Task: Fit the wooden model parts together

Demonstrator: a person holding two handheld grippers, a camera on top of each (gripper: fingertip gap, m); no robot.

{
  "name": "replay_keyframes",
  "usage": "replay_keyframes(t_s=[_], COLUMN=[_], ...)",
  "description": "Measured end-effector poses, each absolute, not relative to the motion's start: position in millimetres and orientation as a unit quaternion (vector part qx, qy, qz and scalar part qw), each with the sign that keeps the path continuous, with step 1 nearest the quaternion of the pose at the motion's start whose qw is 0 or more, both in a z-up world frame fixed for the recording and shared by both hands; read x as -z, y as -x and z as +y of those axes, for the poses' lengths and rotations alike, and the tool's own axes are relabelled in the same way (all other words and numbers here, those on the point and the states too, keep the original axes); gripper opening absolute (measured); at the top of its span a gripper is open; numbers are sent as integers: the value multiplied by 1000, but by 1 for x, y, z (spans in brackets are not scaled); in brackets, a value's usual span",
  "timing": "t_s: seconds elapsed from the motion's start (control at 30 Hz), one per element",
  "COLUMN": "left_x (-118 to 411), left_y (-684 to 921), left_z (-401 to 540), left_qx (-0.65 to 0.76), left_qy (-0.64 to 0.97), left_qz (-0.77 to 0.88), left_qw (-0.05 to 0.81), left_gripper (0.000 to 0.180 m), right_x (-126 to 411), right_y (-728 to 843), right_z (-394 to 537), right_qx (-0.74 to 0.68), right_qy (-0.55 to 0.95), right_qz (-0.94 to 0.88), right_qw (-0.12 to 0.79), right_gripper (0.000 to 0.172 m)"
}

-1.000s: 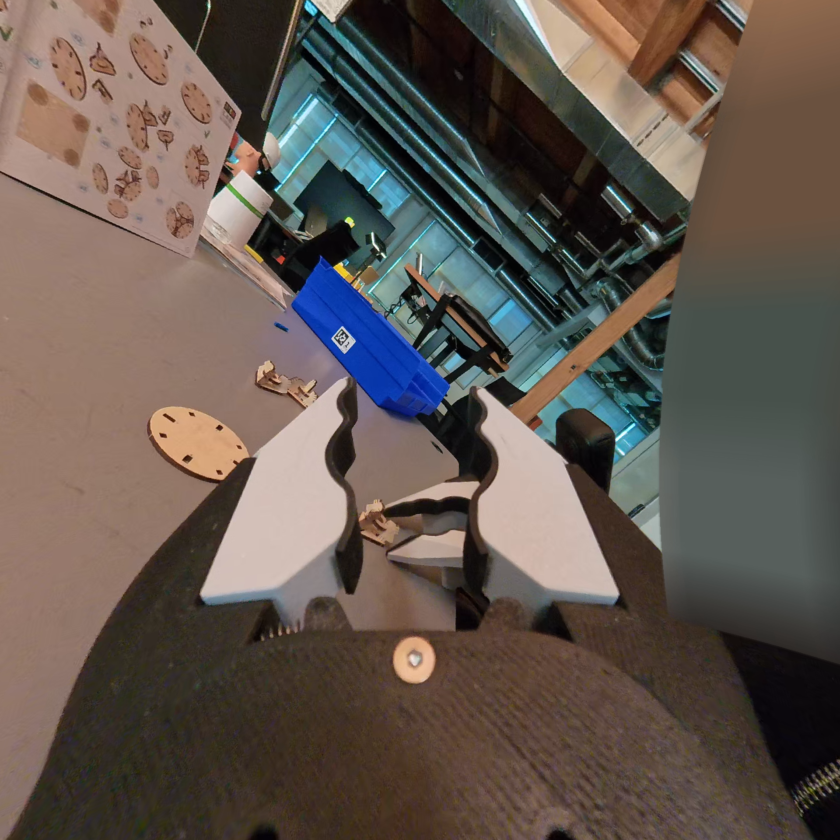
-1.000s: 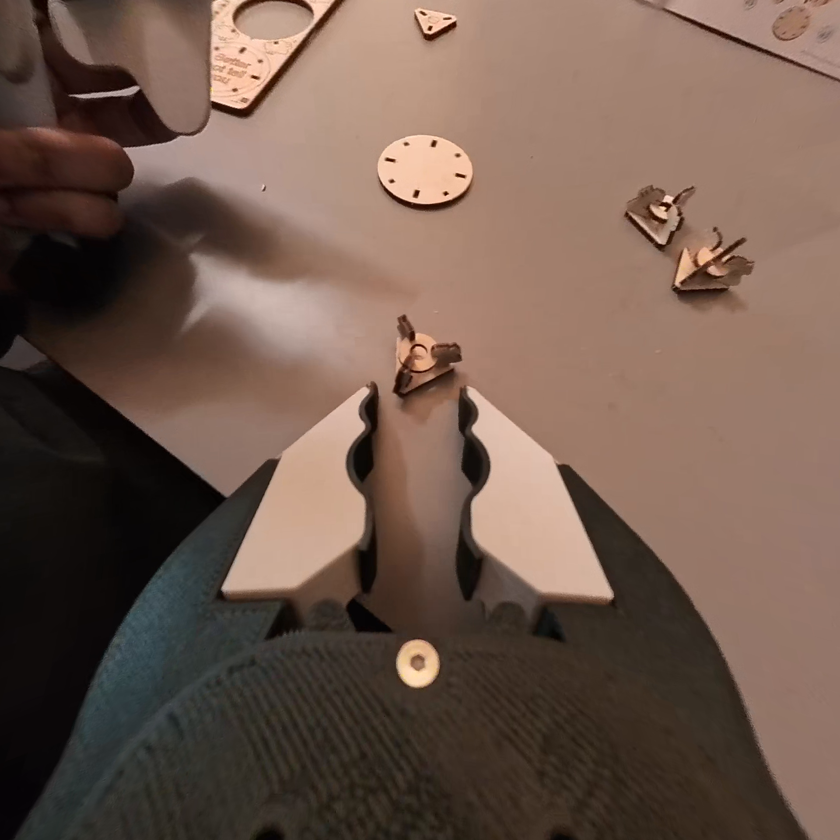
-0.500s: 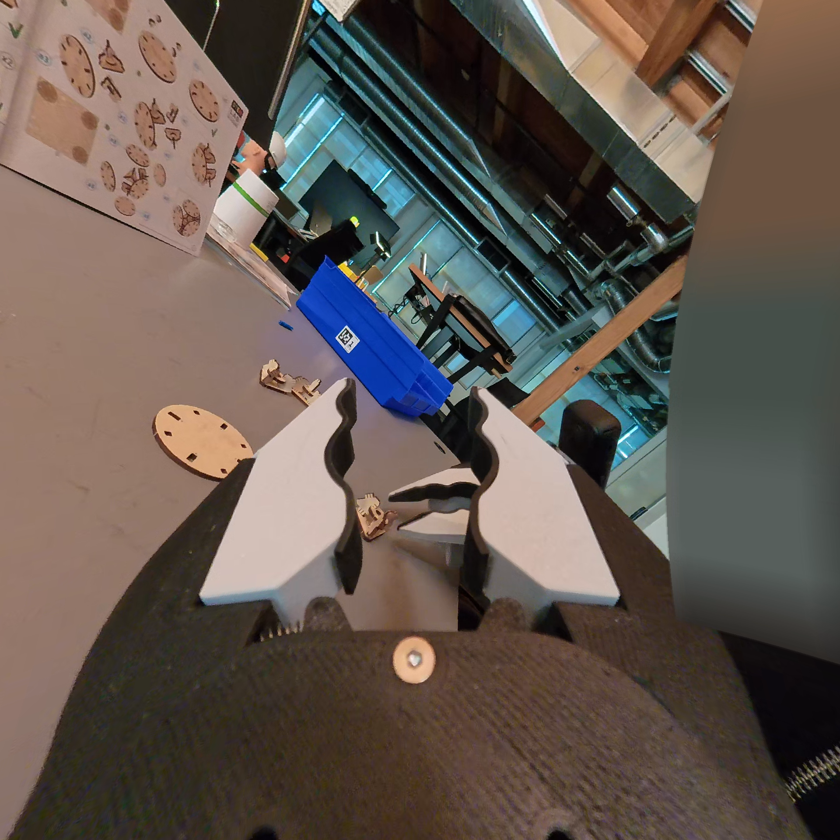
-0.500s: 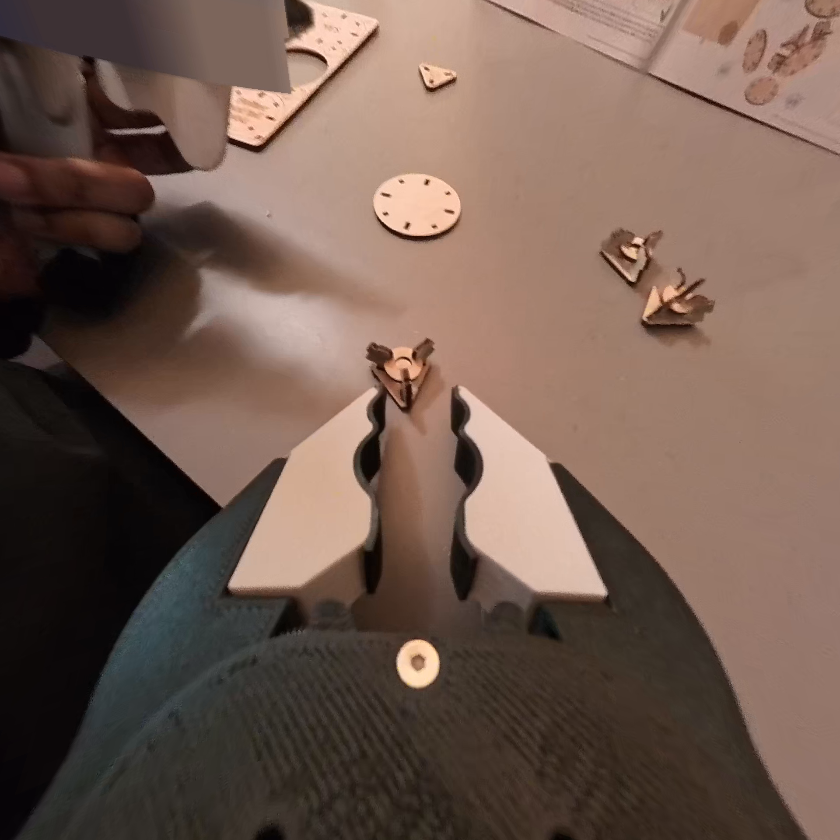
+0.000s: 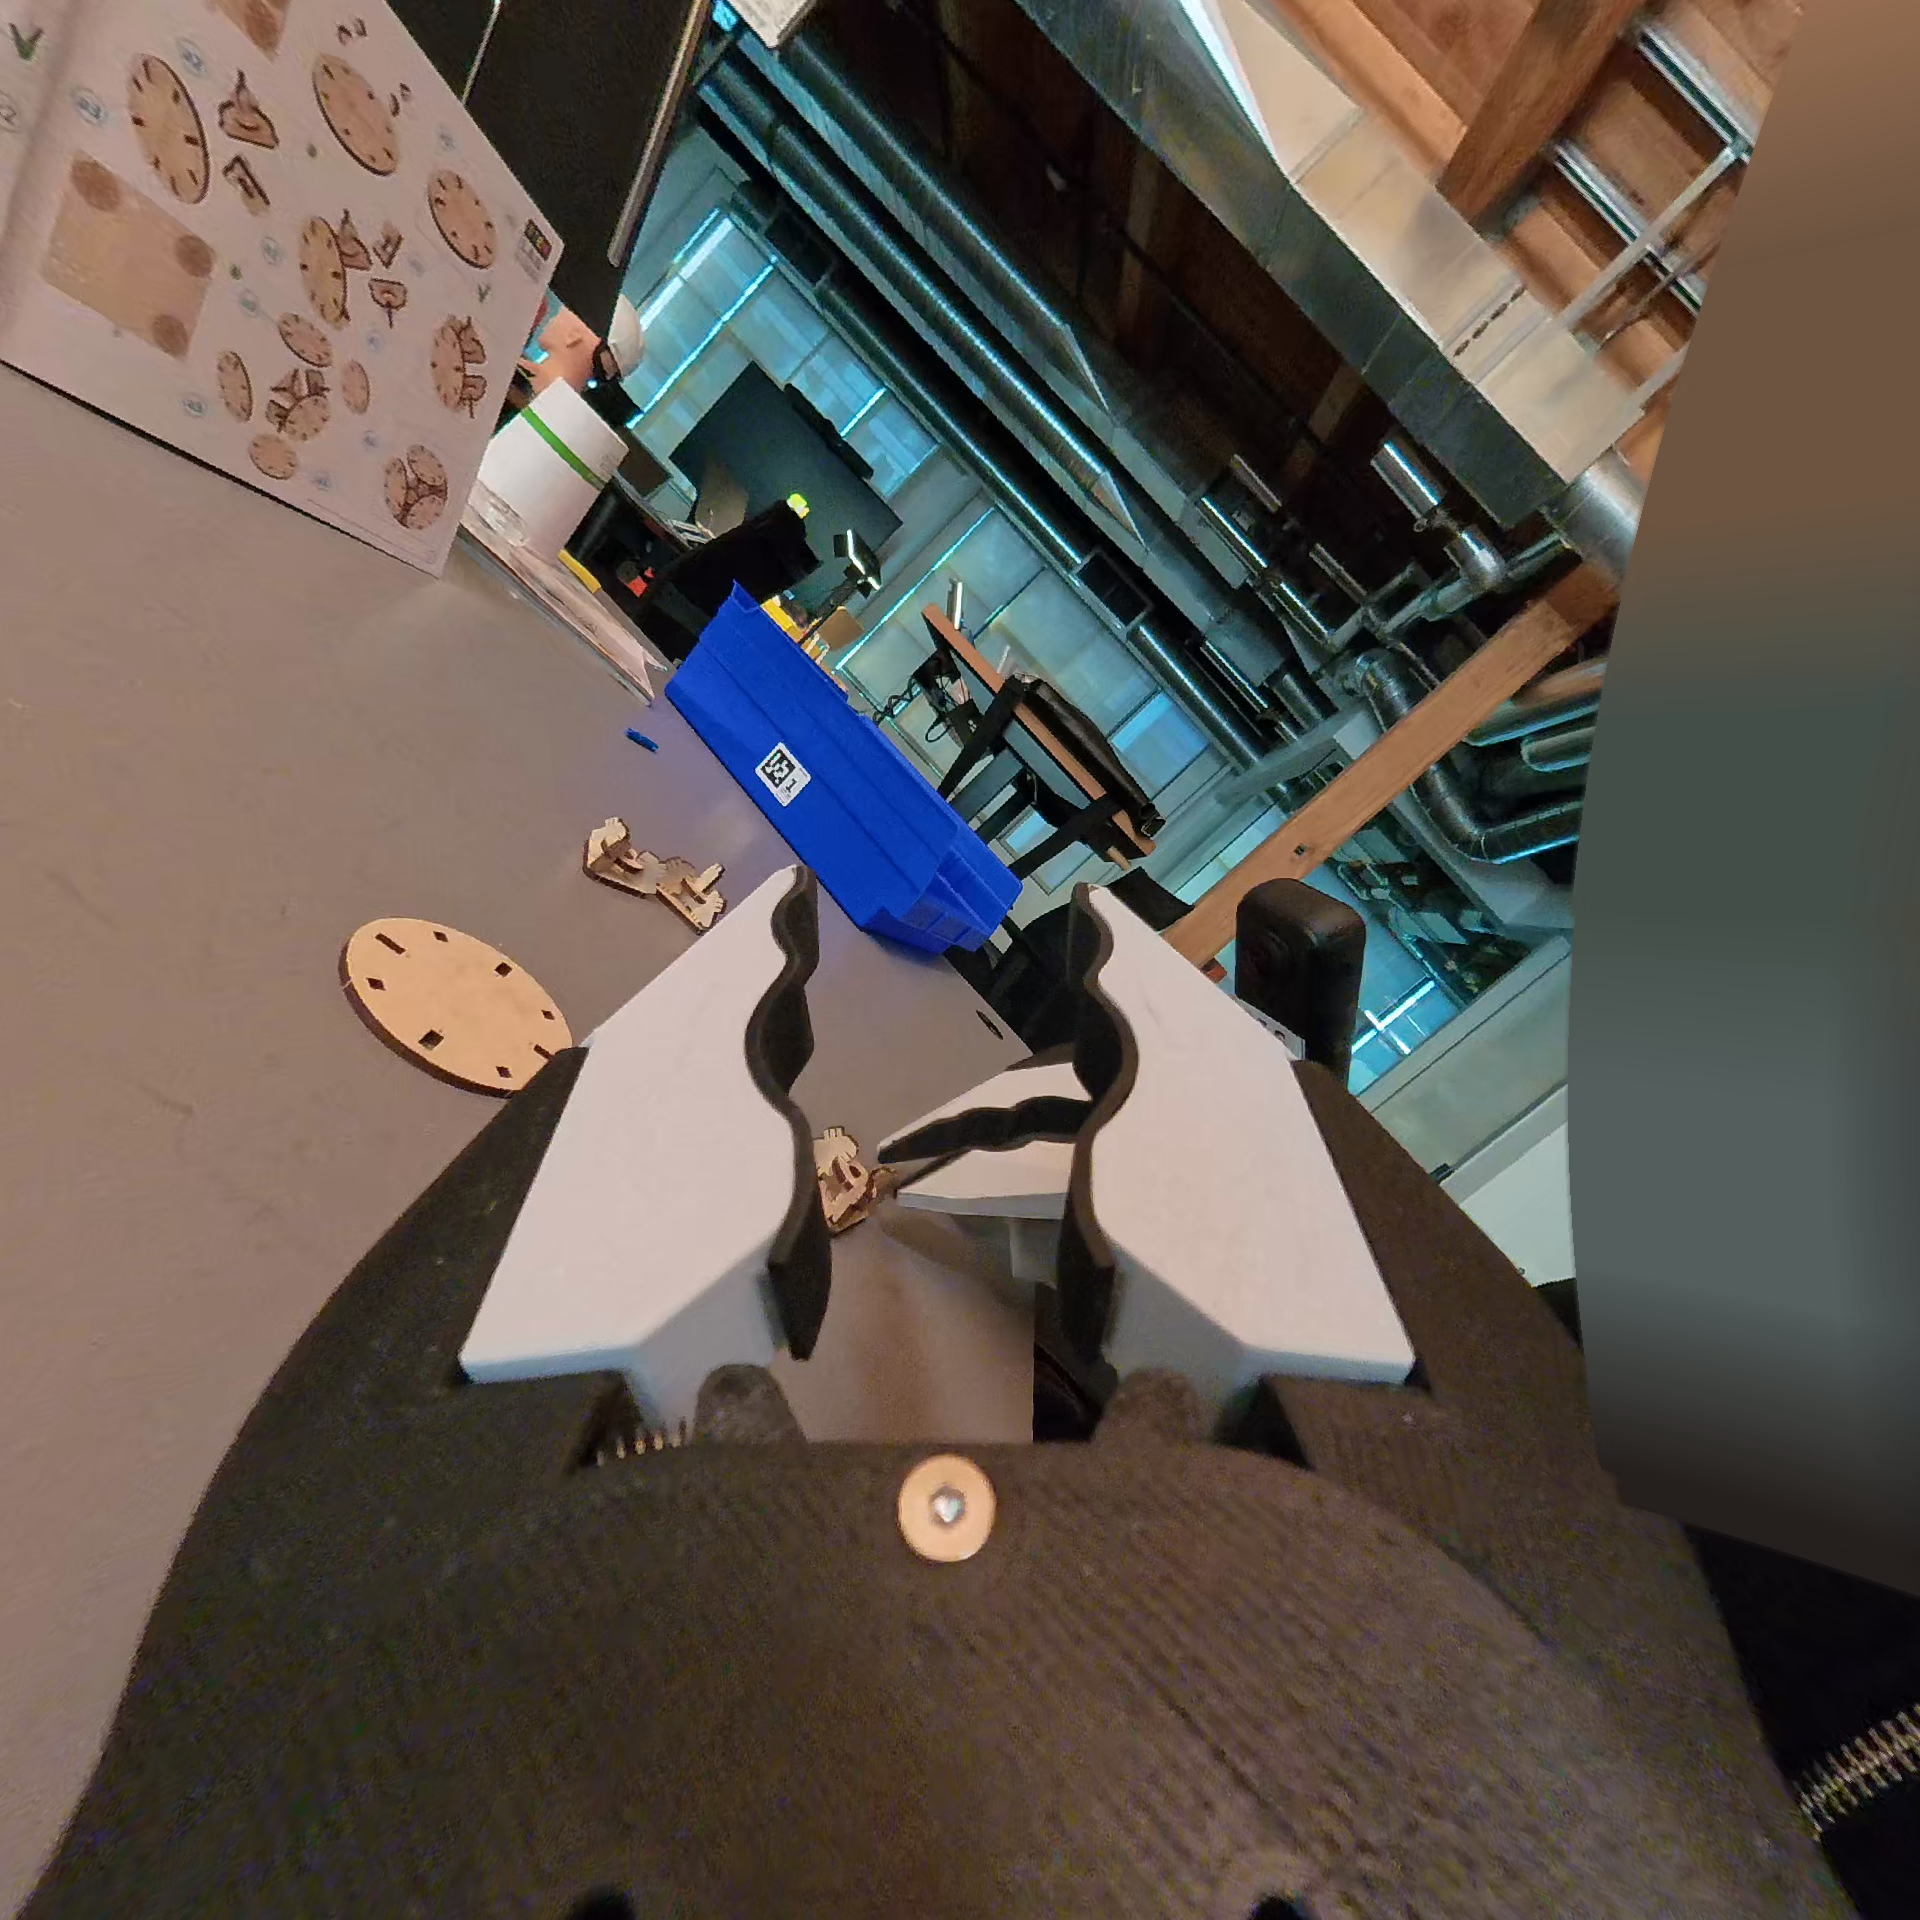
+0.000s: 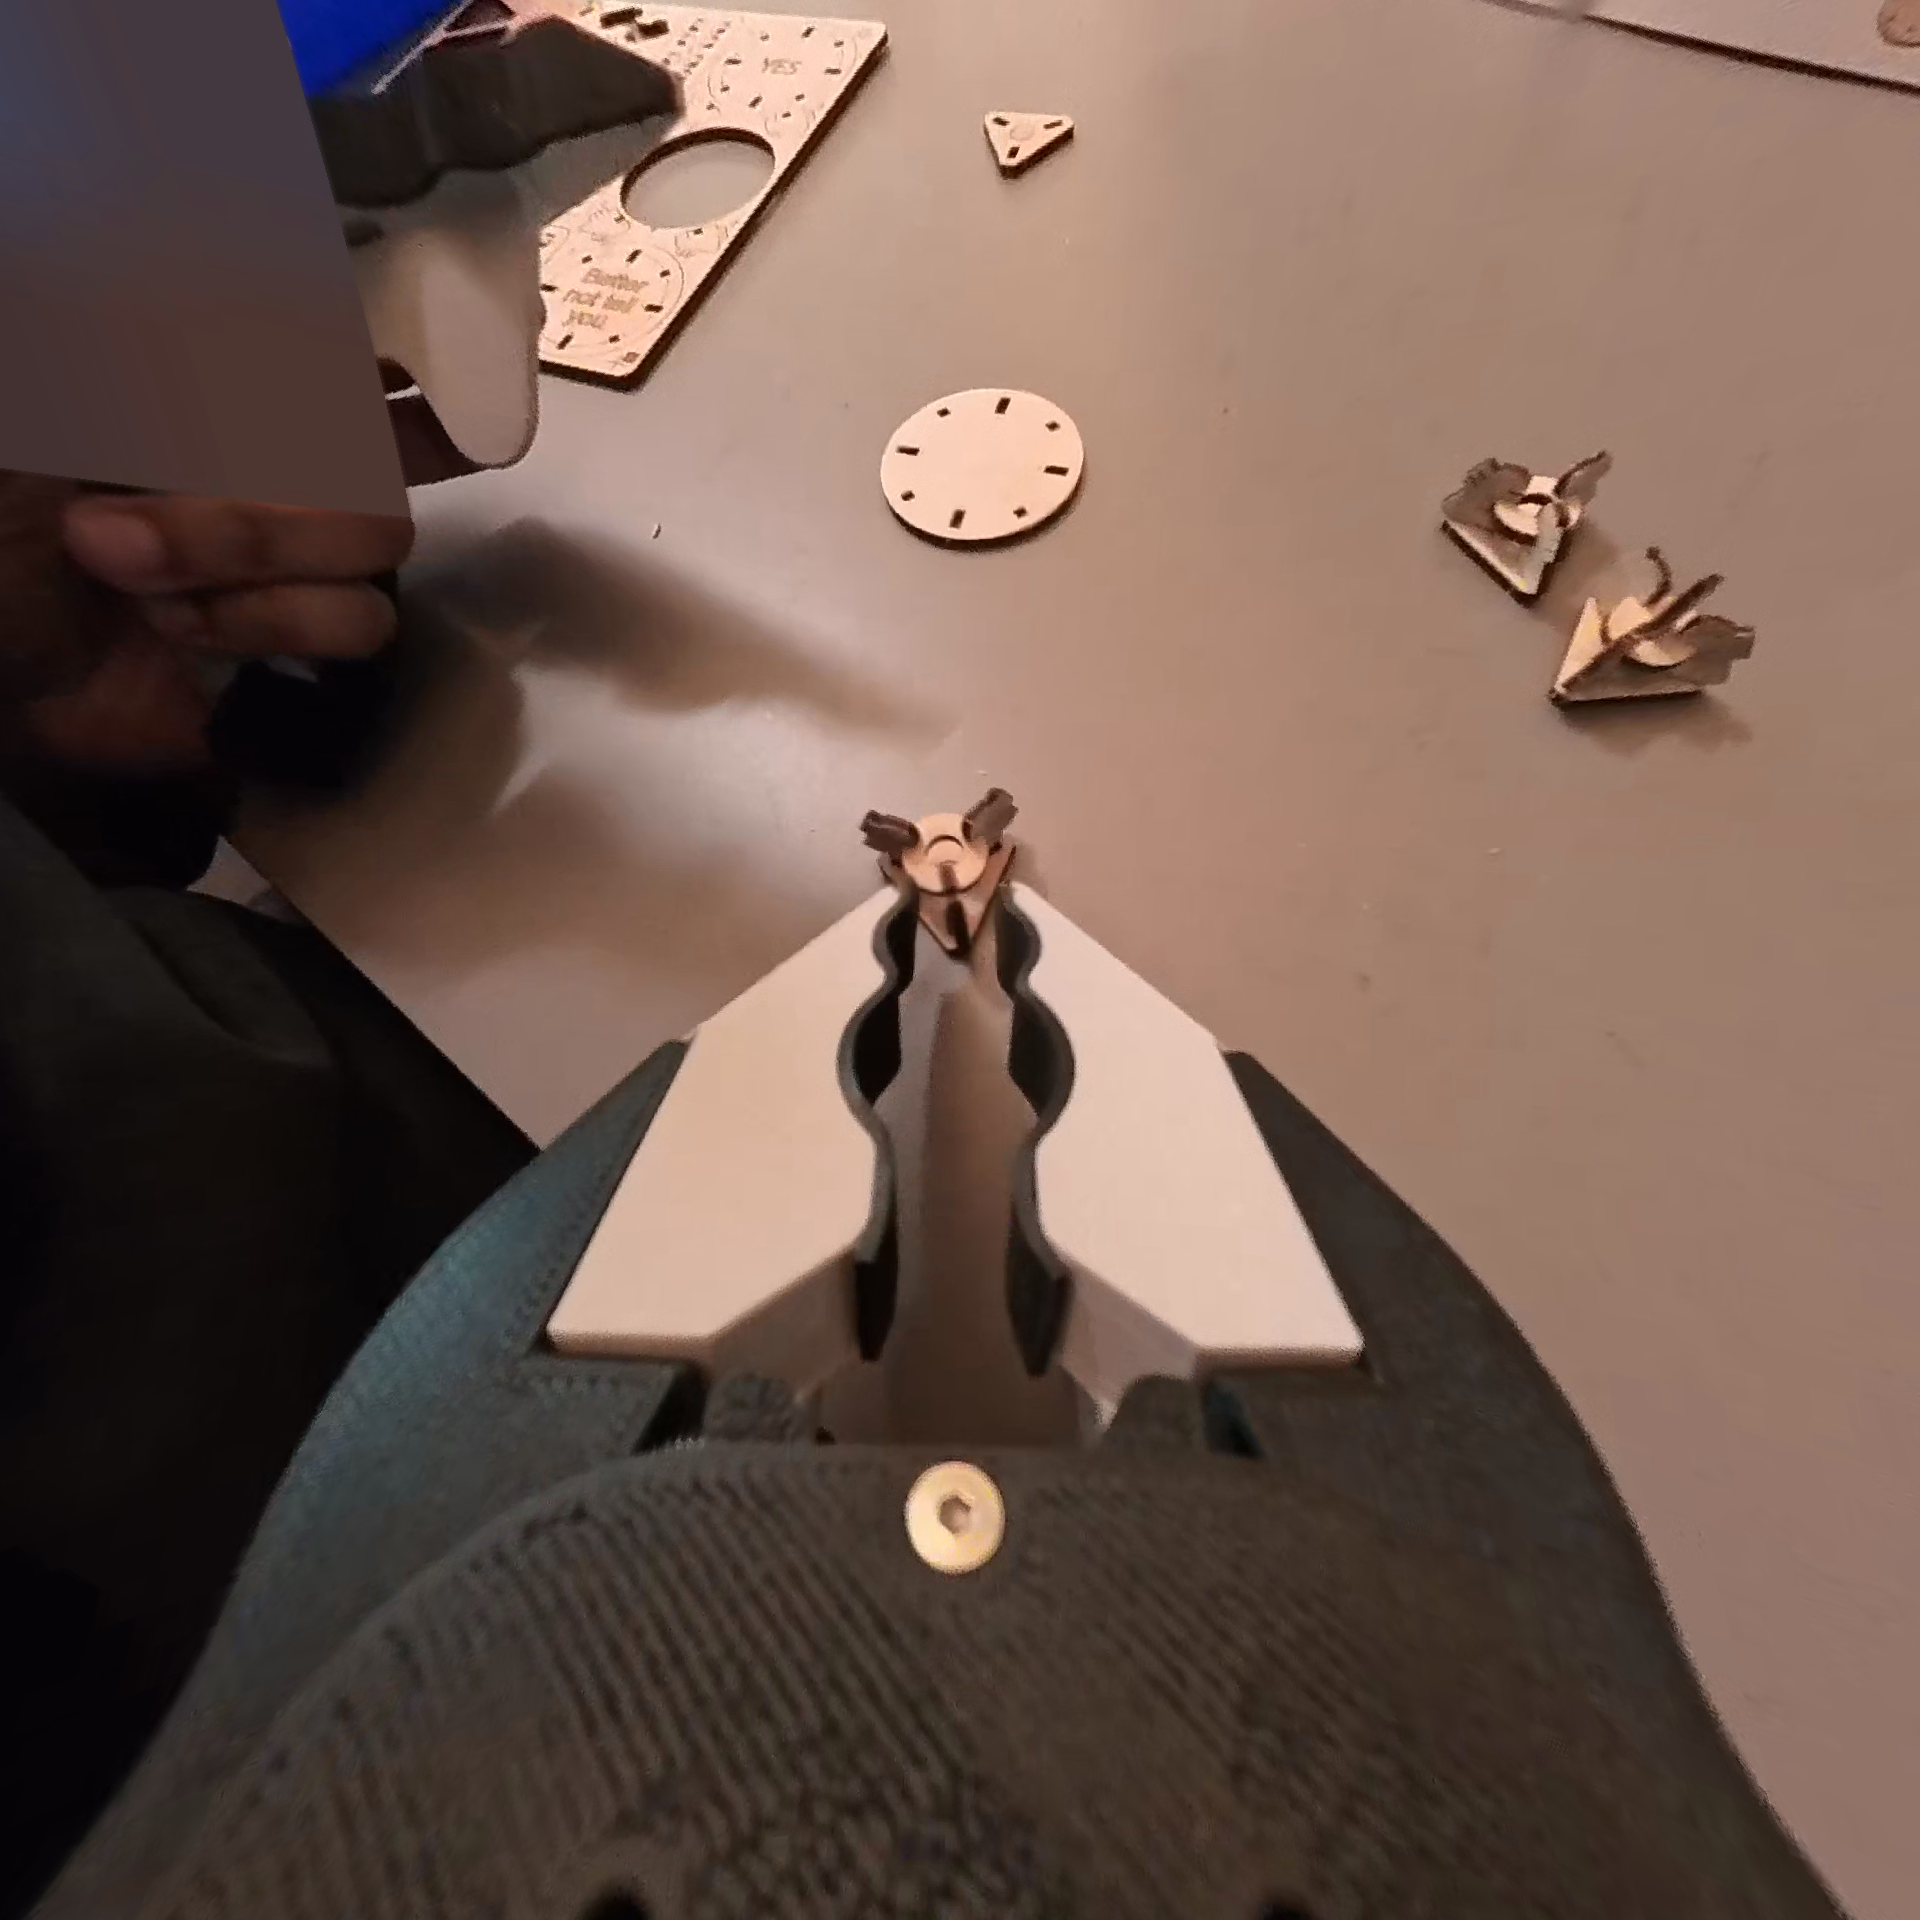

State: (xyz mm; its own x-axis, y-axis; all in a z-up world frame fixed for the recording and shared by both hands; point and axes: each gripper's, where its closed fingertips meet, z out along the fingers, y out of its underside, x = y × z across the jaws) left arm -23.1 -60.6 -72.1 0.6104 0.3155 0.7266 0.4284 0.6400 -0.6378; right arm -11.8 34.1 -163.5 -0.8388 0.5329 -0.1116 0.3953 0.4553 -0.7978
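Note:
My right gripper point(image 6: 953, 914) has its fingertips closed on the near corner of a small triangular wooden assembly point(image 6: 948, 868) with a round hub and two dark pegs. The assembly rests on the grey table point(image 6: 1351, 935). It also shows in the left wrist view point(image 5: 847, 1179), at the tips of the right gripper point(image 5: 891, 1158). My left gripper point(image 5: 940, 904) is open and empty, held above the table to the left of the assembly. One of its white fingers point(image 6: 468, 343) shows at the upper left of the right wrist view.
A slotted wooden disc point(image 6: 982, 464) lies beyond the assembly. Two more small assemblies point(image 6: 1522, 520) point(image 6: 1647, 644) lie to the right. A cut-out wooden sheet point(image 6: 686, 197) and a flat triangle point(image 6: 1027, 137) lie farther back. A blue bin point(image 5: 842, 790), an instruction sheet point(image 5: 260, 239) and a person's hand point(image 6: 208, 582) are nearby. The grippers' ends are close to 15 cm from one another. From the left gripper's tips to the slotted wooden disc point(image 6: 982, 464) is close to 9 cm. It turns up in the left wrist view point(image 5: 499, 1000) as well.
My right gripper moved forward onto the triangular assembly and its jaws narrowed from wide open until the fingertips met its near corner. The left gripper stayed open and barely moved.

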Motion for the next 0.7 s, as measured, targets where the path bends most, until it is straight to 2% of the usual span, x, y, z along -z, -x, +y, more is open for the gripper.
replay_keyframes(t_s=[0.7], left_x=[73], left_y=[24], left_z=[-61], left_qx=[44], left_qy=[417], left_qz=[-444], left_qw=[792], left_gripper=[47], right_x=[168], right_y=[12], right_z=[34], right_qx=[-427], right_qy=[281], right_qz=[-855], right_qw=[88], right_gripper=[7])
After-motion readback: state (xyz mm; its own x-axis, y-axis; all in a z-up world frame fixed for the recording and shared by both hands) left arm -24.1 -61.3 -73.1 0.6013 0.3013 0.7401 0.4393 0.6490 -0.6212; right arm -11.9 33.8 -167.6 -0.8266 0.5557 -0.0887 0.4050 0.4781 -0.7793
